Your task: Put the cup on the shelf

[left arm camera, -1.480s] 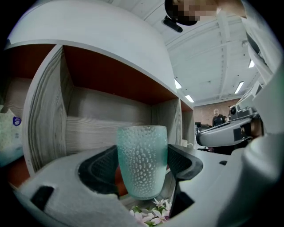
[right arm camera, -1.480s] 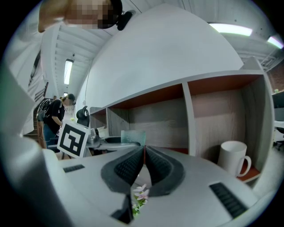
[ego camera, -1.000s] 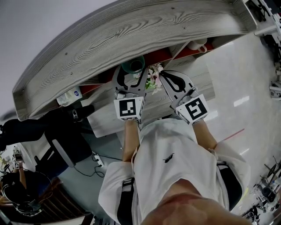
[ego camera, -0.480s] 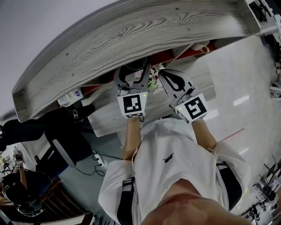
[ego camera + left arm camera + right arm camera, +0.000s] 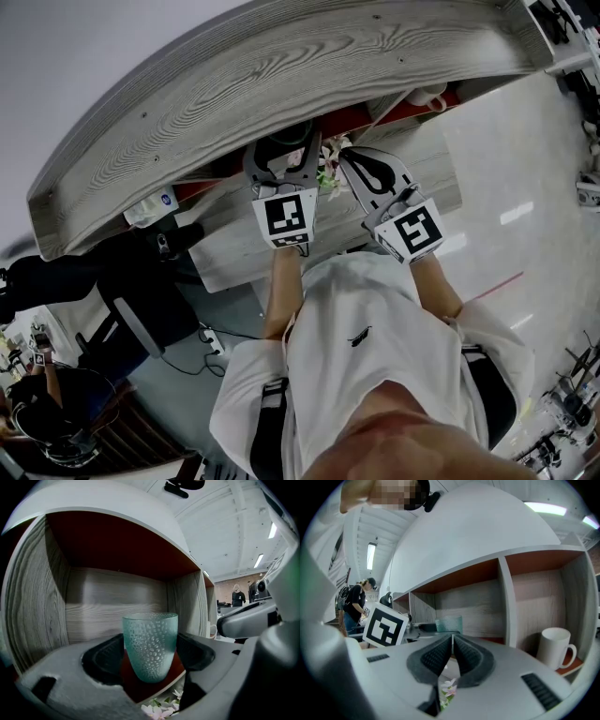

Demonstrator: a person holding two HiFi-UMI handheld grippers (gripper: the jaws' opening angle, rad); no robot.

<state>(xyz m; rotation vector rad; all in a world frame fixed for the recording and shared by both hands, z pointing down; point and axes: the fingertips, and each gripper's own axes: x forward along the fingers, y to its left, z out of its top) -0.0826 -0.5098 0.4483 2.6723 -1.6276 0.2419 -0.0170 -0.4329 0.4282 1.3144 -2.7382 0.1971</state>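
A teal dimpled glass cup (image 5: pixel 151 646) stands upright between the black pads of my left gripper (image 5: pixel 150 656), which is shut on it. The cup's base is at the front edge of the red floor (image 5: pixel 140 688) of a compartment in the grey wooden shelf (image 5: pixel 281 75). I cannot tell whether it rests there. In the head view the left gripper (image 5: pixel 284 150) reaches under the shelf top, which hides the cup. My right gripper (image 5: pixel 349 161) hovers beside it, shut on nothing, its jaws pressed together (image 5: pixel 452 641). The cup (image 5: pixel 449 623) also shows from the right gripper view.
A white mug (image 5: pixel 555 648) sits in the compartment to the right, behind a white divider (image 5: pixel 508 606). Pink and white flowers (image 5: pixel 330 171) lie below the grippers. A person (image 5: pixel 355 604) stands far off at the left. A black chair (image 5: pixel 122 281) is at the lower left.
My left gripper has moved forward and slightly right with the cup, carrying it under the shelf top and out of the head view. The right gripper has barely moved.
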